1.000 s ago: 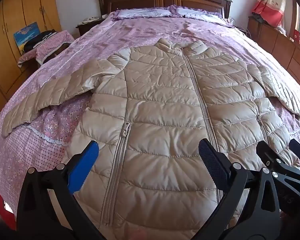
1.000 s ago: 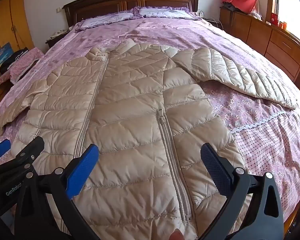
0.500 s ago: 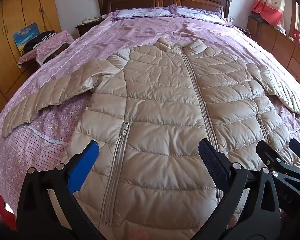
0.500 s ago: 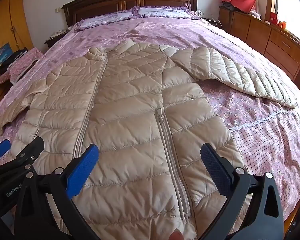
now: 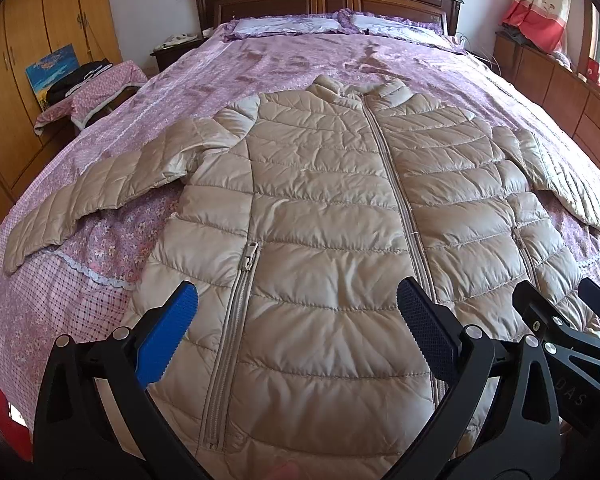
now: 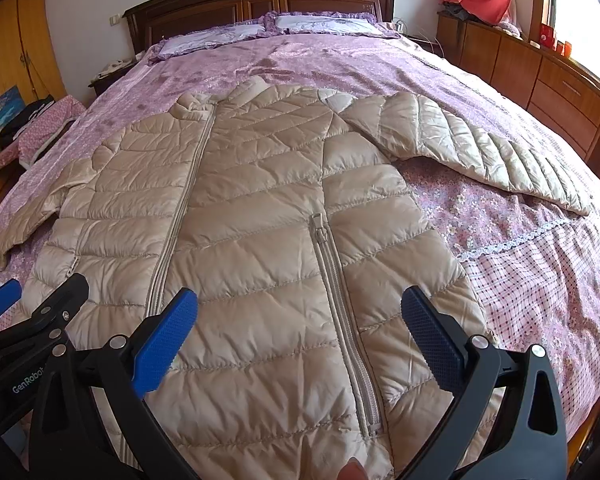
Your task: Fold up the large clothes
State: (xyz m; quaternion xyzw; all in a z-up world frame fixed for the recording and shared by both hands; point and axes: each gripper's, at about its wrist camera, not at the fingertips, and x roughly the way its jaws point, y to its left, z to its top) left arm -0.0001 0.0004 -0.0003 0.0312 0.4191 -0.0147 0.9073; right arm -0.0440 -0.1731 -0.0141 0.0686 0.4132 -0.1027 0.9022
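Both hand-held grippers — left (image 5: pixel 298 330), right (image 6: pixel 300 332) — gape above the jacket (image 5: pixel 332 240) hem, bedspread (image 6: pixel 540 280) bare alongside.

Jkt (image 6: pixel 260 216) flat, rt tongs (image 6: pixel 300 340) agape

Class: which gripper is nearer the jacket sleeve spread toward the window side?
Right. The right gripper hovers near that sleeve; the left gripper hovers across the jacket.
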